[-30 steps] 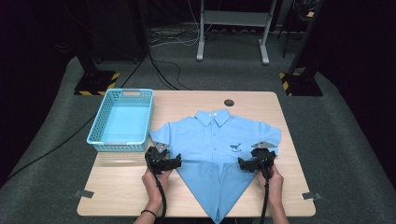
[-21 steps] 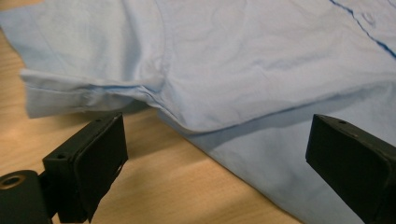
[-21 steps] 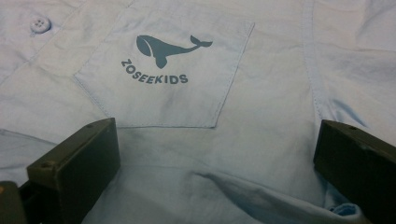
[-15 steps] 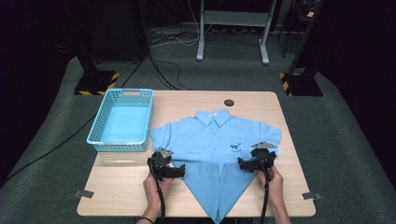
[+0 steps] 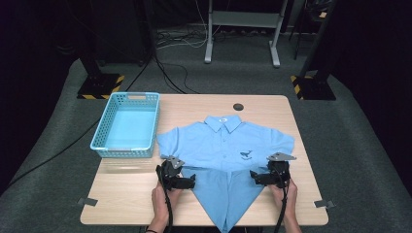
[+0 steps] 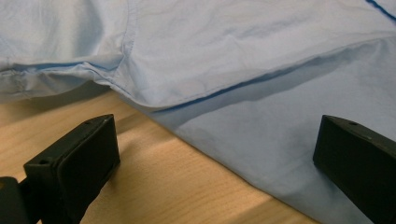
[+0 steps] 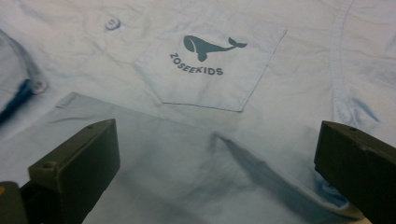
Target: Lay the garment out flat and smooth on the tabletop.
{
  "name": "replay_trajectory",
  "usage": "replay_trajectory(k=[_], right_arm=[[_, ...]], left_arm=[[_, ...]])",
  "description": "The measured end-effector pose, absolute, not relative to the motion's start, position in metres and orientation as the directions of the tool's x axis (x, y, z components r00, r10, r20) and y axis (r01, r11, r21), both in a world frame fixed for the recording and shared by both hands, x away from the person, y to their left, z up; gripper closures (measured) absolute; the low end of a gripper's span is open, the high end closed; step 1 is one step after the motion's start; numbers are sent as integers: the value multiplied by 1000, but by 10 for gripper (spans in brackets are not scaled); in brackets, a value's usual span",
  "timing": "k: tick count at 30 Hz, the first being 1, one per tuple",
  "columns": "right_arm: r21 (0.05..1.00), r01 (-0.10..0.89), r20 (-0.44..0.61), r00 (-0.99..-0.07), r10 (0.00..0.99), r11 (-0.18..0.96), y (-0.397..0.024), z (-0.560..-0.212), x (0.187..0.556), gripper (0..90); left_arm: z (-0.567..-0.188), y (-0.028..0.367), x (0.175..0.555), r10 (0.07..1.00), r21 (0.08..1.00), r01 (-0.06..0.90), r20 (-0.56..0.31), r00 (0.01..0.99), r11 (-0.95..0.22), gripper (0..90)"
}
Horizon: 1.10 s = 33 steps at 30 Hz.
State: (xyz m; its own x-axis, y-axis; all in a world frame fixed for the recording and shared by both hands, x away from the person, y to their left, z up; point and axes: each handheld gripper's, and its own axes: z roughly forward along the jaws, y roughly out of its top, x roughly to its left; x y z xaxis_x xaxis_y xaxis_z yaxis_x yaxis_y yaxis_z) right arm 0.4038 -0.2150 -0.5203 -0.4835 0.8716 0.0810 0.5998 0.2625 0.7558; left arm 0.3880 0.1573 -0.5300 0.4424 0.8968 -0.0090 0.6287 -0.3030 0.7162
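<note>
A light blue short-sleeved shirt (image 5: pixel 226 145) lies front up on the wooden table (image 5: pixel 126 199), its lower corners folded in to a point at the near edge. A whale logo (image 7: pixel 212 46) marks its chest pocket. My left gripper (image 5: pixel 191 182) rests at the shirt's left fold. Its jaws have just been opening and stand wide apart, gripping nothing. In the left gripper view (image 6: pixel 215 163) the folded edge (image 6: pixel 261 88) lies on the table ahead of them. My right gripper (image 5: pixel 254 176) is open over the right fold, and in the right gripper view (image 7: pixel 215 163) flat cloth lies beneath it.
A light blue plastic basket (image 5: pixel 98 140) stands on the table's left, close to the shirt's left sleeve. A small black round piece (image 5: pixel 237 107) sits near the far edge. Bare wood shows in front of the basket. Stands and cables are on the floor beyond.
The left gripper has slid a little toward the near edge and the shirt's middle. The shirt and the right gripper look the same.
</note>
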Motion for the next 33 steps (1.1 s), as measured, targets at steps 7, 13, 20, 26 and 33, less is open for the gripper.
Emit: replay_trajectory(k=[7, 13, 20, 26, 33], right_arm=[[700, 633, 13, -474, 880, 331, -197, -526, 395, 0], [704, 631, 3, -462, 887, 326, -194, -527, 399, 0], [706, 644, 0, -417, 909, 296, -194, -527, 409, 0], [706, 654, 2, -386, 922, 272, -193, -527, 421, 0], [705, 660, 5, -370, 929, 259, -192, -527, 435, 0]], left_arm=[[-530, 156, 388, 892, 717, 625, -9, 453, -310, 0], [-530, 153, 392, 889, 717, 623, -9, 457, -313, 0], [-530, 149, 404, 887, 716, 622, -8, 461, -317, 0], [-530, 147, 411, 892, 717, 625, -10, 453, -309, 0], [-530, 145, 418, 890, 717, 623, -10, 457, -312, 0]])
